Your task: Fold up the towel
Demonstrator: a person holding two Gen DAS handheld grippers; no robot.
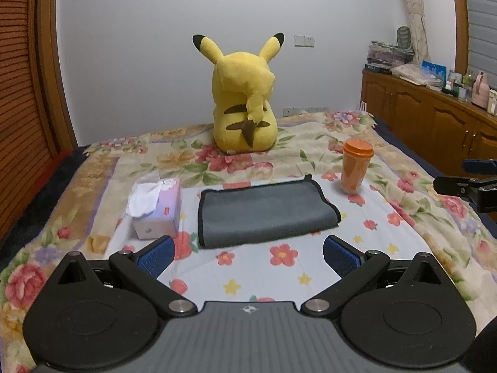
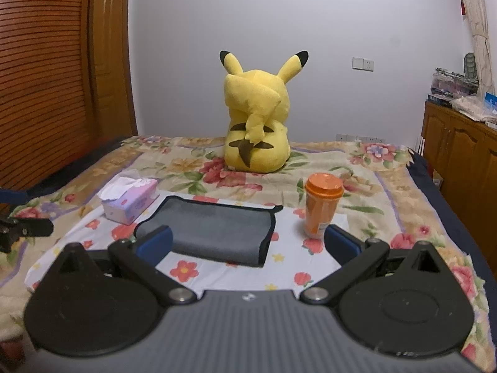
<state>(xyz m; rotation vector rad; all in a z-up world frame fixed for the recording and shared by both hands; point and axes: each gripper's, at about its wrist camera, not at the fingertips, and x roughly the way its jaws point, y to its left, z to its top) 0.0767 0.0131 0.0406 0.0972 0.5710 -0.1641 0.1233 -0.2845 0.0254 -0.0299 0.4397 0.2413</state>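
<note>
A grey towel (image 1: 264, 213) with black edging lies folded flat on the floral bedsheet; it also shows in the right wrist view (image 2: 217, 231). My left gripper (image 1: 248, 256) is open and empty, held just in front of the towel's near edge. My right gripper (image 2: 248, 244) is open and empty, over the towel's near edge, its left fingertip (image 2: 157, 242) in front of the towel's near left corner. The right gripper's fingers (image 1: 466, 183) show at the right edge of the left wrist view.
A tissue box (image 1: 157, 208) stands left of the towel and an orange lidded cup (image 1: 355, 164) right of it. A yellow Pikachu plush (image 1: 245, 105) sits at the back of the bed. A wooden cabinet (image 1: 435, 121) lines the right side.
</note>
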